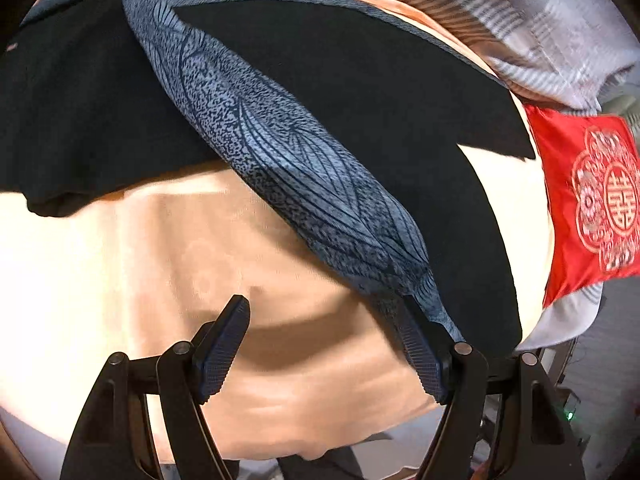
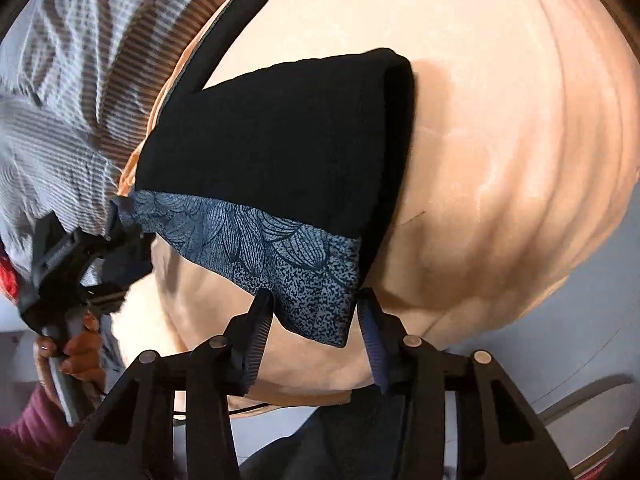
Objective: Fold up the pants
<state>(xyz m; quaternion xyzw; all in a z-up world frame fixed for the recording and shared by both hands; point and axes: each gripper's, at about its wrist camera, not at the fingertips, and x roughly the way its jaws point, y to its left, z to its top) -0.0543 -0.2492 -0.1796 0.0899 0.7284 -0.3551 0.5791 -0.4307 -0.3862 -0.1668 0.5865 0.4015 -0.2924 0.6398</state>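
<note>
The pants (image 1: 360,100) are black with a blue-grey leaf-print band (image 1: 304,168). They lie on a peach bed sheet (image 1: 120,260). My left gripper (image 1: 326,312) is open, and its right finger (image 1: 420,344) touches the end of the band. In the right wrist view the pants (image 2: 280,136) lie folded, and the band (image 2: 288,264) runs along the near edge. My right gripper (image 2: 316,304) is open, with the band's corner between its fingers. The left gripper (image 2: 120,224) shows at the band's far end, held by a hand (image 2: 76,352).
A red embroidered cloth (image 1: 592,196) lies at the right of the bed. A grey and brown striped quilt (image 2: 60,100) is bunched beyond the pants. The bed edge drops to a pale floor (image 2: 560,340).
</note>
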